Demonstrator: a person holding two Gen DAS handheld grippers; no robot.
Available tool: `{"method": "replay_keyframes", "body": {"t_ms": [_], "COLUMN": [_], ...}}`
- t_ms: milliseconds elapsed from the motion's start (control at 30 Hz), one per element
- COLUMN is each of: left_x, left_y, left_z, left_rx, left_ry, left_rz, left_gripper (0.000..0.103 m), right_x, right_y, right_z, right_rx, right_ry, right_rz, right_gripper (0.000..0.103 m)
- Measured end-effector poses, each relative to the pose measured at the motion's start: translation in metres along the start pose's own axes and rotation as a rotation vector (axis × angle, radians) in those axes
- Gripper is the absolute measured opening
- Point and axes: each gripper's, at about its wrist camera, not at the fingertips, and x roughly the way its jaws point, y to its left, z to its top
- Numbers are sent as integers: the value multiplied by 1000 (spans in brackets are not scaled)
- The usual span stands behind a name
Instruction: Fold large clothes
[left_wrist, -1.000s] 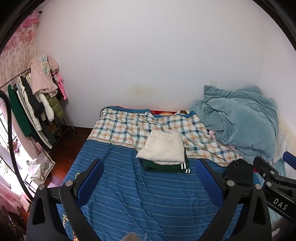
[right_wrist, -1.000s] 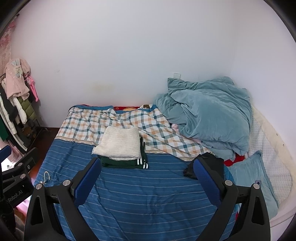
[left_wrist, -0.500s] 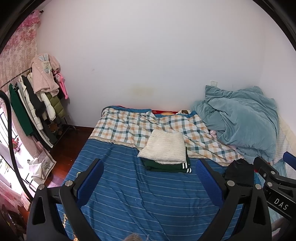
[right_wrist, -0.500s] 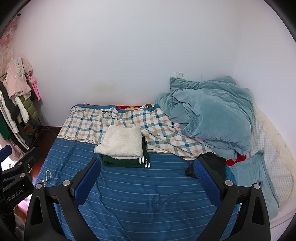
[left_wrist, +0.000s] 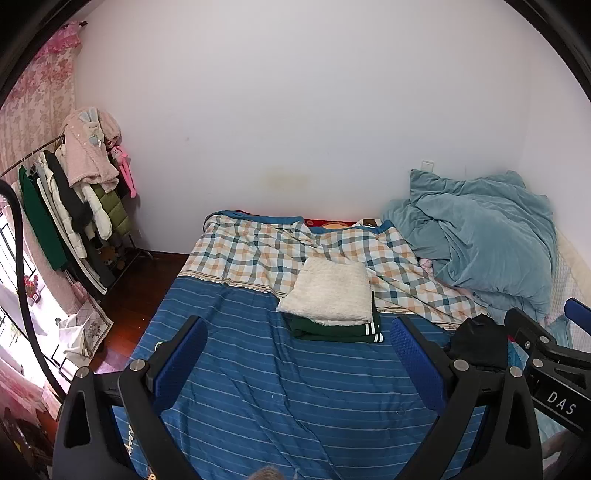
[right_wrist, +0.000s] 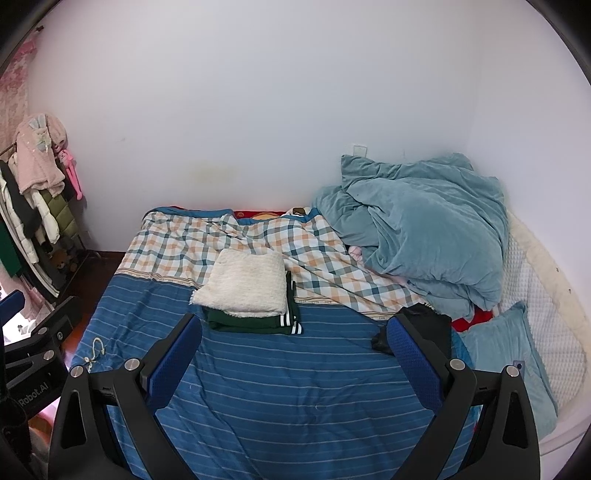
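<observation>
From the left wrist view, the left gripper hangs above the blue striped bedcover, its fingers spread wide with nothing between them. Two folded garments form one stack at the middle of the bed: a cream fleece piece on top of a dark green garment with white stripes at its edge. One black garment lies crumpled at the right, just ahead of the right gripper's frame, and looks to be the next piece to fold. It appears soft, limp and light; a hold at a hem or shoulder edge would likely let it spread out.

From the right wrist view, the right gripper is also wide apart and empty. The black garment sits just beyond its right finger, beside one heaped teal duvet and one teal pillow. The stack lies well apart to the left.
</observation>
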Motion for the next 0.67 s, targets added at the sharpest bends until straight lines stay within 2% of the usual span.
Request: {"method": "replay_keyframes", "body": {"t_ms": [667], "left_x": [-3], "left_y": [4], "left_z": [-5], "left_rx": [-5], "left_ry": [-13], "left_rz": [11], "left_gripper": [102], "right_x": [4], "right_y": [3], "right_z": [1], "right_rx": [-5], "right_ry": [0], "right_rz": [2], "right_gripper": [102]}}
